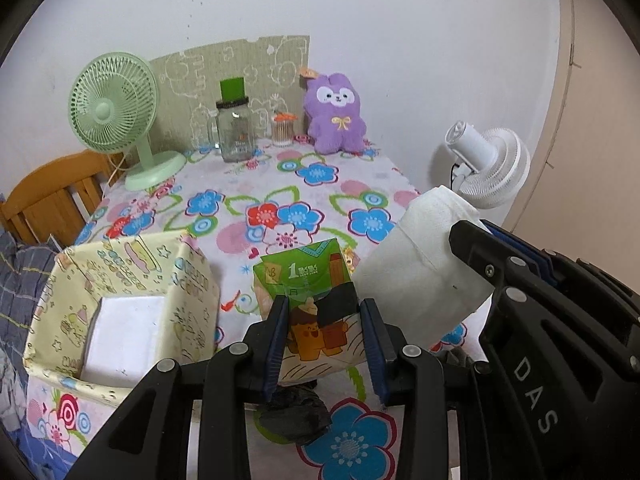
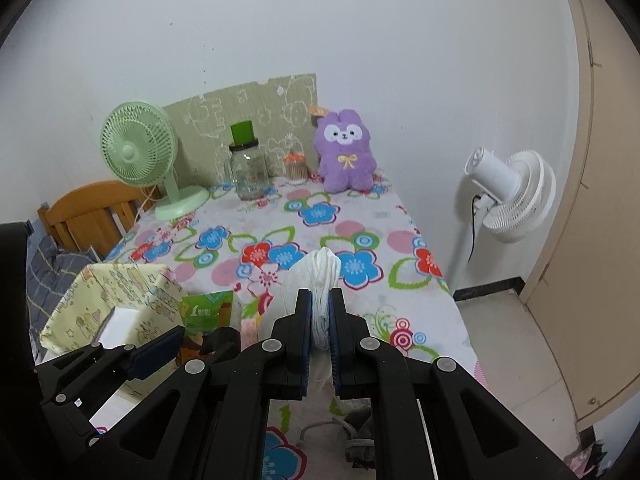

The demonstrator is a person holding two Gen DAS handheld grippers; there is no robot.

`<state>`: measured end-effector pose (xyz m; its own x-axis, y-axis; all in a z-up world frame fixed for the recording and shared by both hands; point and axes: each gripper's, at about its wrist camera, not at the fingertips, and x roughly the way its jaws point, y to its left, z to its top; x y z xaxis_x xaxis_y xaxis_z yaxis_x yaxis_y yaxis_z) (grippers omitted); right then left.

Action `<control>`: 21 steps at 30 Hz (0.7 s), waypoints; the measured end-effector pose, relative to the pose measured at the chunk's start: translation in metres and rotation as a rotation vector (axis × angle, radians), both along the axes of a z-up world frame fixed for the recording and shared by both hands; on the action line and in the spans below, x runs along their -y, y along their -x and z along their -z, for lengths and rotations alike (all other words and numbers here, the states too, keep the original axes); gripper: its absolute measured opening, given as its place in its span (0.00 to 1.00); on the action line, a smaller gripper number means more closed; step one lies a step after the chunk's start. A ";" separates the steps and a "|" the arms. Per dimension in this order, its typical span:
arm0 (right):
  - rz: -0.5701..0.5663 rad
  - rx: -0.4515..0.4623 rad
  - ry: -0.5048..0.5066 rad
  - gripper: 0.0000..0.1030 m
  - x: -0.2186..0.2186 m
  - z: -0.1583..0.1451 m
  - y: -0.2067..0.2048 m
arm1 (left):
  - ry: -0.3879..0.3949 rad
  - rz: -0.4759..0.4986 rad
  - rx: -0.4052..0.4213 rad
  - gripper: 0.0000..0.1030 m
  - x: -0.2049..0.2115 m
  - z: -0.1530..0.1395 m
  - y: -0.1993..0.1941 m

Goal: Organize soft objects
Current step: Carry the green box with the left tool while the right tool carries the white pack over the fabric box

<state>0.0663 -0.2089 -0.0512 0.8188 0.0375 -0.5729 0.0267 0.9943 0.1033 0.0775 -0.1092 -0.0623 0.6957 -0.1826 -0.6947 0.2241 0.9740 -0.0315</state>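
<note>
Nearest the left wrist lens, the black left gripper (image 1: 326, 346) with blue pads stands partly closed on a green and cream soft pack of tissues printed with cartoon figures (image 1: 316, 312), its jaws pressing the 2 flanks so the pliable plastic wrap dents slightly; holding it by the sides looks meant to keep the pack upright for lowering. Beside it, the black right gripper (image 2: 320, 334) is clamped nearly fully together on a white roll of crinkled tissue paper (image 2: 316, 280), which squashes flat between the pads and bulges above them, a sign of how little resistance the paper gives. Both items hang above the flowered tablecloth (image 1: 320, 184), clear of its surface as far as I can judge. To the left sits a pale yellow fabric-covered storage box with cartoon print (image 1: 120, 272), open-topped, with a white floor showing inside; it is probably the destination, since its mouth faces up and lies just beside the tissue pack. Dark crumpled fabric pieces (image 1: 296, 416) lie on the cloth under the grippers, likely awaiting sorting.
</note>
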 end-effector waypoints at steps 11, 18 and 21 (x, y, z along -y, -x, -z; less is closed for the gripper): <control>0.009 0.033 0.023 0.11 -0.016 -0.020 0.009 | -0.007 -0.003 0.045 0.35 -0.016 -0.018 0.010; -0.010 0.040 0.031 0.11 -0.033 -0.028 0.007 | -0.016 -0.018 0.071 0.35 -0.031 -0.027 0.010; -0.022 0.046 0.031 0.11 -0.040 -0.032 0.005 | -0.016 -0.029 0.083 0.35 -0.040 -0.031 0.008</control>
<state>0.0610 -0.1687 -0.0196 0.8436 0.0388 -0.5356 0.0005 0.9973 0.0730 0.0692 -0.0692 -0.0311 0.7556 -0.1509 -0.6374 0.1973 0.9803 0.0019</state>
